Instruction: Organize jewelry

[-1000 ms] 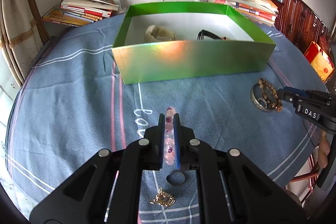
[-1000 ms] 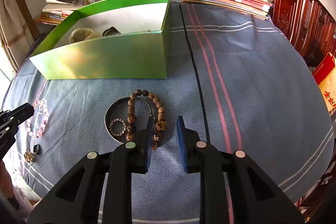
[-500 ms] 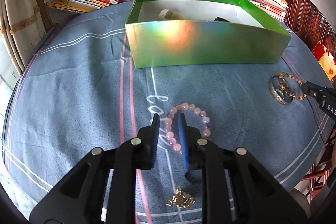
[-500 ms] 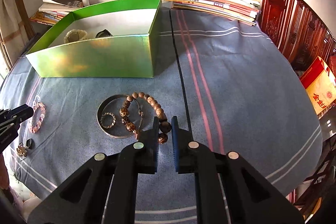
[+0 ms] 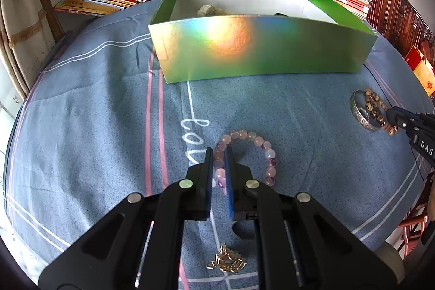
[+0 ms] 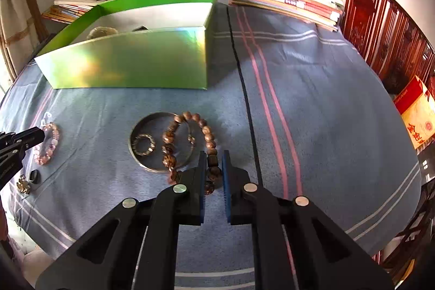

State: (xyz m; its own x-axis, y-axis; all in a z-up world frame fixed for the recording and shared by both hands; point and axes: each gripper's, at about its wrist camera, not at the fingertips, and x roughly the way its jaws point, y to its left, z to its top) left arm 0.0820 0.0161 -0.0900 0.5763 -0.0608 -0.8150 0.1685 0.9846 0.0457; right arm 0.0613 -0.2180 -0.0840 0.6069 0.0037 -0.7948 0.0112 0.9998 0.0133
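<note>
While two pieces already lie inside the green box (image 5: 261, 56) in the upper middle of the left view, a pale bracelet (image 5: 209, 9) and a dark item mostly hidden by the front wall, most of the jewelry is not yet put away. Low in the middle of that frame, the left claw (image 5: 219, 163) is narrowed around one side of the pink bead bracelet (image 5: 251, 136), which lies on the blue bench cloth (image 5: 95, 127); whether it pinches firmly I cannot tell. Low in the middle of the right view, the right claw (image 6: 211, 166) sits narrow around the near beads of the brown bead bracelet (image 6: 202, 127), also flat on the cloth. That bracelet overlaps a silver bangle (image 6: 141, 124), and a small sparkly ring (image 6: 143, 144) rests inside the bangle. Lower left of the right view show a gold trinket (image 6: 24, 184) and a small dark ring (image 6: 34, 175). By my judgement the task is early: six pieces remain outside
</note>
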